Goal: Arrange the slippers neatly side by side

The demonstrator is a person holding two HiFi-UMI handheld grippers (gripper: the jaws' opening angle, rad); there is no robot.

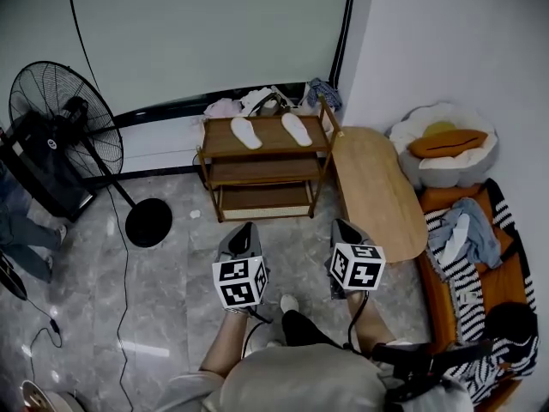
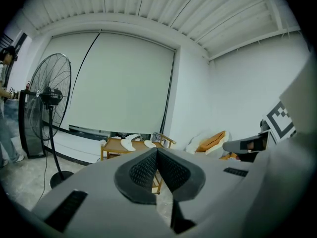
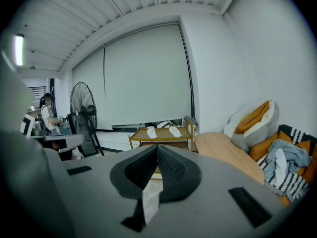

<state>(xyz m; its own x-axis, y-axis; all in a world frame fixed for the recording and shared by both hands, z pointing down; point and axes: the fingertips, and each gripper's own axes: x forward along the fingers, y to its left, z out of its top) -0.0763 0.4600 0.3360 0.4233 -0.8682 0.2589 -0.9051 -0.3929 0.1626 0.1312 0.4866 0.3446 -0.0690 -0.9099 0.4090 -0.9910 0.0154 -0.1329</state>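
Two white slippers lie soles up on the top shelf of a wooden rack (image 1: pixel 221 141): the left slipper (image 1: pixel 245 132) and the right slipper (image 1: pixel 297 129), a gap apart and slightly splayed. They also show far off as the slippers (image 3: pixel 161 131) in the right gripper view and the slippers (image 2: pixel 134 143) in the left gripper view. My left gripper (image 1: pixel 244 233) and right gripper (image 1: pixel 343 228) hover over the floor well short of the rack. Both are shut with nothing between the pads: left gripper (image 2: pixel 157 151), right gripper (image 3: pixel 157 148).
A standing fan (image 1: pixel 64 118) with its round base (image 1: pixel 148 222) and cord is at the left. A low oval wooden table (image 1: pixel 377 191) stands right of the rack. A sofa (image 1: pixel 480 264) with cushions and clothes is at far right. Clothes pile behind the rack.
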